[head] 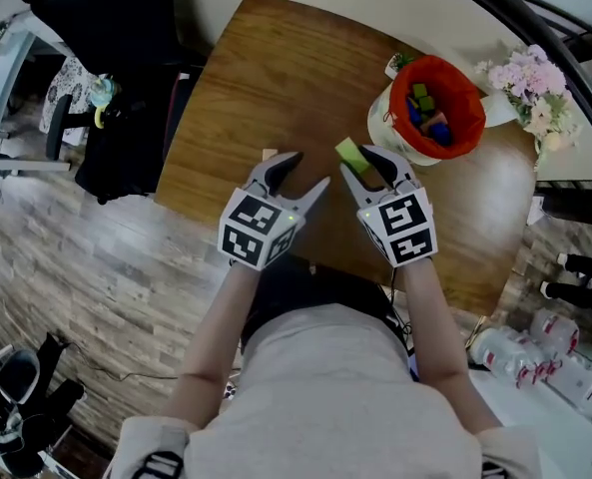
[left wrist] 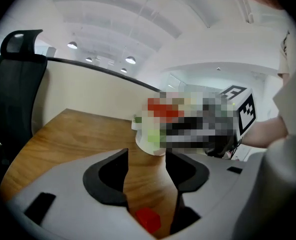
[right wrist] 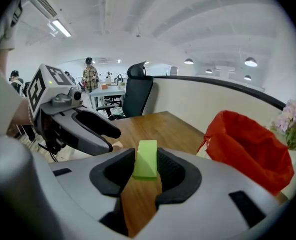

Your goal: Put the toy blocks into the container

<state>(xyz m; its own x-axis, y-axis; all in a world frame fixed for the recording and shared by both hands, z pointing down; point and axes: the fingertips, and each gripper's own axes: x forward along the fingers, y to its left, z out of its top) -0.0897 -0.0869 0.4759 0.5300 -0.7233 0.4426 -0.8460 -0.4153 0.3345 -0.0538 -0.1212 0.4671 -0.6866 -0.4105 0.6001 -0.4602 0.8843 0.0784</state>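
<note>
Grippers, one in each of the person's hands, are side by side over the near part of the brown wooden surface point(head: 276, 78).

The right gripper point(head: 367, 166) has its jaws closed part way on a green block point(head: 351, 154). The block sits between the two black pads, and both pads press on its sides. One end pokes out past the tips. In the right gripper view the green block point(right wrist: 147, 159) is in the middle of the right gripper point(right wrist: 147, 166), tipped up a bit, with the wood showing under it.

The left gripper point(head: 308, 171) has its jaws wide apart and holds nothing. In the left gripper view a small red block point(left wrist: 148, 219) lies on the wood, low down in the gap of the left gripper point(left wrist: 147, 169). The pads do not press on it.

The container point(head: 465, 98) is a white tub with a red bag inside it. It stands at the far right of the surface, past the right gripper and apart from it. A few blocks point(head: 427, 113) are already in it: green, blue and orange ones.

Pink flowers point(head: 540, 93) stand just beside the container. A black chair point(left wrist: 13, 94) is off to the left of the surface.
</note>
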